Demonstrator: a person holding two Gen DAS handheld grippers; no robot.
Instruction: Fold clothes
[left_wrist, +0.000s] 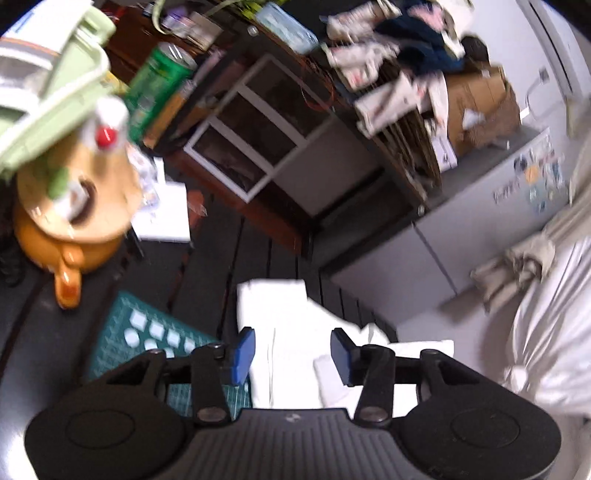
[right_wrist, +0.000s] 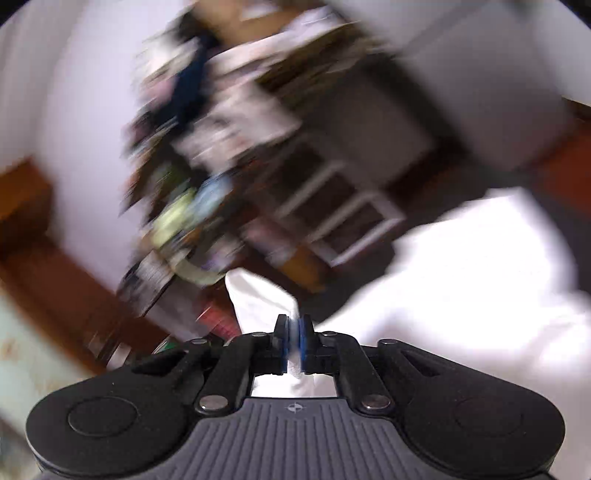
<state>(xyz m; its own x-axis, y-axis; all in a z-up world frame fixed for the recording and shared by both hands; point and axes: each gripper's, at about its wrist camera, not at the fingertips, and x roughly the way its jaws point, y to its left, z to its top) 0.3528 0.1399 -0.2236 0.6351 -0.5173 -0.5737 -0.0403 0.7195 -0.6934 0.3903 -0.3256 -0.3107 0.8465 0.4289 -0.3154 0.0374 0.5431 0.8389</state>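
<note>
Right gripper (right_wrist: 293, 345) jaws are pinching a fold of the white garment (right_wrist: 461, 280), lifted off the dark table (left_wrist: 207, 280). Left gripper (left_wrist: 291, 356) jaws are spread over it. Looks light and floppy, so I'd grab edges or corners.

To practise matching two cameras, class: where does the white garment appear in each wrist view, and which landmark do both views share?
Left wrist view: the white garment lies low at centre on the dark table, between the open left claw fingers.
Right wrist view: it fills the right side and a fold is pinched in the shut right claw.
Shared landmark: the white-framed shelf unit, behind the garment in both.
</note>
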